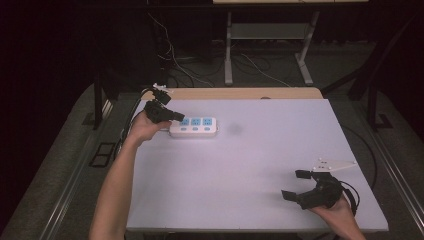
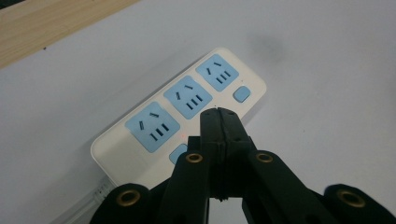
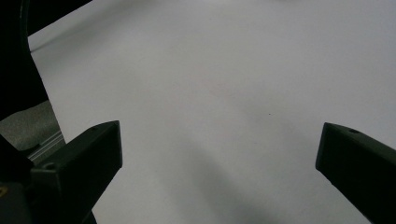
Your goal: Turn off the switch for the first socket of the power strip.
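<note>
A white power strip (image 1: 194, 126) with three blue sockets and blue buttons lies at the table's far left. In the left gripper view the power strip (image 2: 187, 102) runs diagonally, its cable end at lower left. My left gripper (image 1: 179, 117) is shut with nothing between its jaws, its tip (image 2: 218, 113) over the strip's near edge, between two blue buttons; whether it touches I cannot tell. My right gripper (image 1: 296, 184) is open near the table's front right corner. In the right gripper view its jaws stand wide apart above bare table (image 3: 219, 93).
The white tabletop (image 1: 250, 160) has a wooden strip (image 1: 240, 93) along its far edge. Beyond it, on the floor, stand a desk frame (image 1: 229, 55) and loose cables (image 1: 175, 60). A faint dark smudge (image 1: 234, 129) marks the table right of the strip.
</note>
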`<state>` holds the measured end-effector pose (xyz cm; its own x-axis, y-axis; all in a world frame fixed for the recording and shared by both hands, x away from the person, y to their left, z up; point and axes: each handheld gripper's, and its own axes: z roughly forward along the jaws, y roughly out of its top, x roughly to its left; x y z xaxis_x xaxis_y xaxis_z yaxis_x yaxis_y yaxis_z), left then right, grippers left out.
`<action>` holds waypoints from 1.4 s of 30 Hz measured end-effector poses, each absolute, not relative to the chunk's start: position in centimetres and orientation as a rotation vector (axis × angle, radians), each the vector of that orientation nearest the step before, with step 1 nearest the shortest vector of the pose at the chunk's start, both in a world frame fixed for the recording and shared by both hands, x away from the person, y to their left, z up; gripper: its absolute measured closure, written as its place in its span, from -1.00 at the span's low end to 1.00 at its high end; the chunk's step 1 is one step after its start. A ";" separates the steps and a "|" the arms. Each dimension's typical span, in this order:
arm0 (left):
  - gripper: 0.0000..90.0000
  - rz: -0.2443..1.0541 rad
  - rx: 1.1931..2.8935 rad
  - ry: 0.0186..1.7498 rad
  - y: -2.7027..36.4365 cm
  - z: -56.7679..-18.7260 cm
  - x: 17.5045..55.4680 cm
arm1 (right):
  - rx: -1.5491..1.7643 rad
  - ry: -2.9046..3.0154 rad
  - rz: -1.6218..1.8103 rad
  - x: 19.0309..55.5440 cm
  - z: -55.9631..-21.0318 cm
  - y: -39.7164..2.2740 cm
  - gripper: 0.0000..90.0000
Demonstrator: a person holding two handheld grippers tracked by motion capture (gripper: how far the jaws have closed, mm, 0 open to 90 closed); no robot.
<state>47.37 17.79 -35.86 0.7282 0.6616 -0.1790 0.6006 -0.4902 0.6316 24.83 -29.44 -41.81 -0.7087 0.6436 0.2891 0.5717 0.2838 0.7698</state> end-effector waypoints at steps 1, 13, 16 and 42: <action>0.98 0.115 2.237 0.955 17.6 -36.0 47.4 | 1.165 2.452 1.419 24.8 -41.8 -29.4 -0.99; 0.99 0.122 2.272 0.988 17.4 -37.6 48.2 | 1.167 2.449 1.416 24.8 -41.8 -29.5 -0.99; 0.99 0.114 2.266 0.993 17.6 -37.9 48.5 | 1.168 2.449 1.416 24.8 -41.8 -29.5 -0.99; 0.99 0.117 2.285 1.053 17.3 -40.7 48.9 | 1.201 2.418 1.387 24.9 -41.9 -30.2 -0.99</action>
<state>48.93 17.34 -40.67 0.6791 0.7147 -0.1674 0.6603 -0.4952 0.5645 24.95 -30.15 -41.93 -0.6823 0.6770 0.2759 0.5797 0.2711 0.7684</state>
